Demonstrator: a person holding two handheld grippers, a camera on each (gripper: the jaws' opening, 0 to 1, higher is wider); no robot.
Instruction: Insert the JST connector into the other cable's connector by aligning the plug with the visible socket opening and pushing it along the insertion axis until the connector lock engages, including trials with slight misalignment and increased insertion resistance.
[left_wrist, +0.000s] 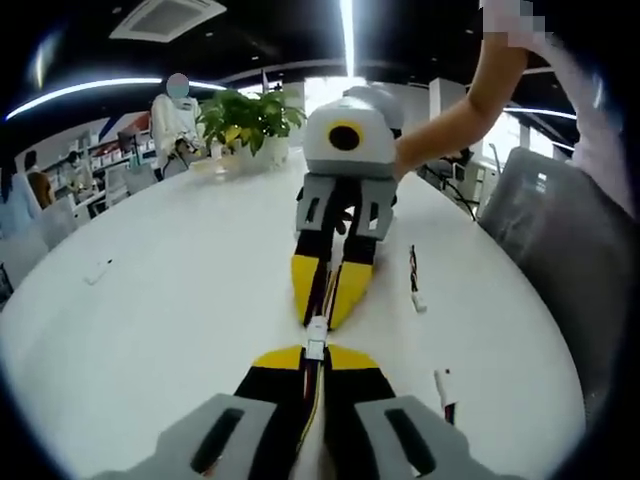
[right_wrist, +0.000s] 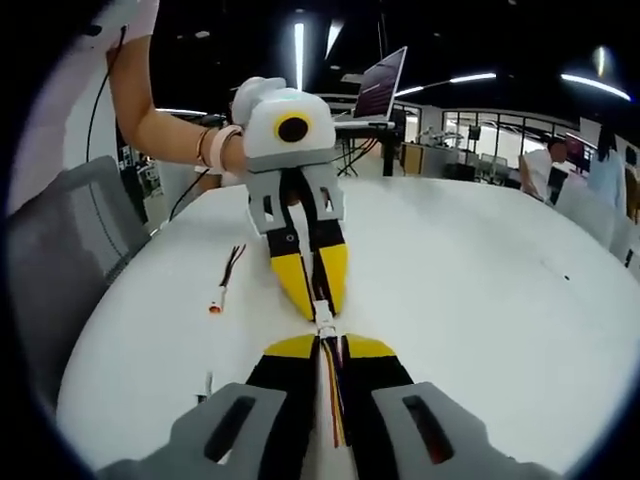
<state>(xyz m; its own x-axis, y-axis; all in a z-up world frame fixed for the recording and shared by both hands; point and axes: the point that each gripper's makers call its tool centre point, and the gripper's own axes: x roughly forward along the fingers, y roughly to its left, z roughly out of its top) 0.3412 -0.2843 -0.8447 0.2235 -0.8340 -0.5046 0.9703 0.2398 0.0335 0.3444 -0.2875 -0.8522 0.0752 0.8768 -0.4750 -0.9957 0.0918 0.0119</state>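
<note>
Left gripper view: left claw (left_wrist: 316, 352) pinches a cable; its white plug (left_wrist: 316, 338) meets the right claw (left_wrist: 327, 300), which clamps the other cable above the white surface (left_wrist: 150, 330). Spare cables (left_wrist: 416, 285) lie nearby.

Right gripper view: right claw (right_wrist: 327, 343) pinches a cable; white connectors (right_wrist: 325, 322) touch the left claw (right_wrist: 318, 295). Loose cable (right_wrist: 224, 280) beside.
</note>
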